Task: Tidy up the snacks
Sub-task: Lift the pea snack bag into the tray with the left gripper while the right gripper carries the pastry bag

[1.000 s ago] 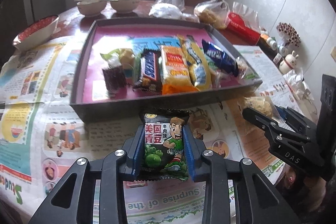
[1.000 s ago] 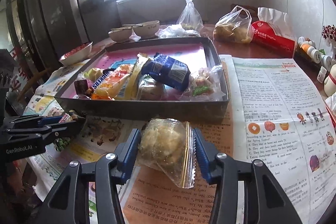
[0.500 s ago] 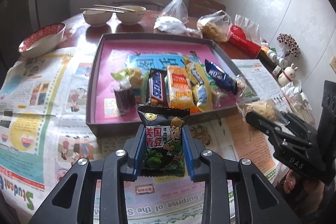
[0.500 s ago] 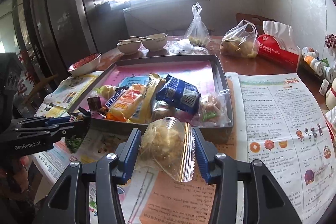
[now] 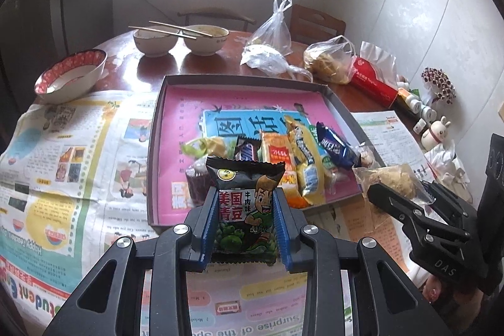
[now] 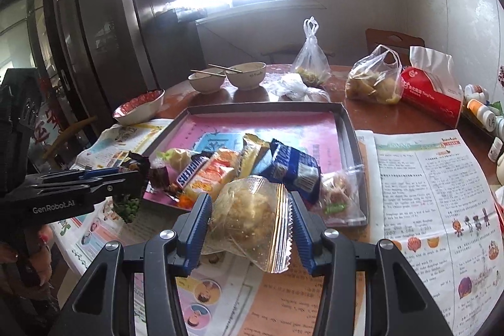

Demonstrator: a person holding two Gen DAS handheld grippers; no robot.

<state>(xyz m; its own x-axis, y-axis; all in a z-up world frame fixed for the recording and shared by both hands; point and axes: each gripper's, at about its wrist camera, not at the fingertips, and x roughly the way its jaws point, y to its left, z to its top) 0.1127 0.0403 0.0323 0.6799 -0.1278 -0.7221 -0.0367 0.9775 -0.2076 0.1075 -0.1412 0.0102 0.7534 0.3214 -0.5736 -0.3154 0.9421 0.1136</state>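
Ahead of both tongs lay a shallow grey tray with a pink printed lining (image 5: pixel 163 115), and newspaper sheets (image 5: pixel 63 147) covered the round brown wooden table (image 6: pixel 393 115) under and beside it. A row of wrapped snacks (image 5: pixel 277 153) filled the tray's near part – at least six packets, some overlapping, so the exact count was unclear. Beyond the tray stood two cream bowls (image 5: pixel 206 40) with chopsticks laid across them, and a third, red-patterned bowl (image 5: pixel 69 74) sat far to the left. Two knotted clear plastic bags (image 6: pixel 310 55), a red tissue pack (image 6: pixel 431 93) and small bottles stood behind and to the right.

The left gripper (image 5: pixel 245 222) was closed narrowly on a black flat packet of green peas with a cartoon boy (image 5: pixel 249 194), held upright just short of the tray's near wall. The right gripper (image 6: pixel 250 222) stood wider – its blue pads pressed both sides of a clear crinkled bag holding a pale crumbly pastry (image 6: pixel 249 216), lifted off the newspaper in front of the tray's near right corner.
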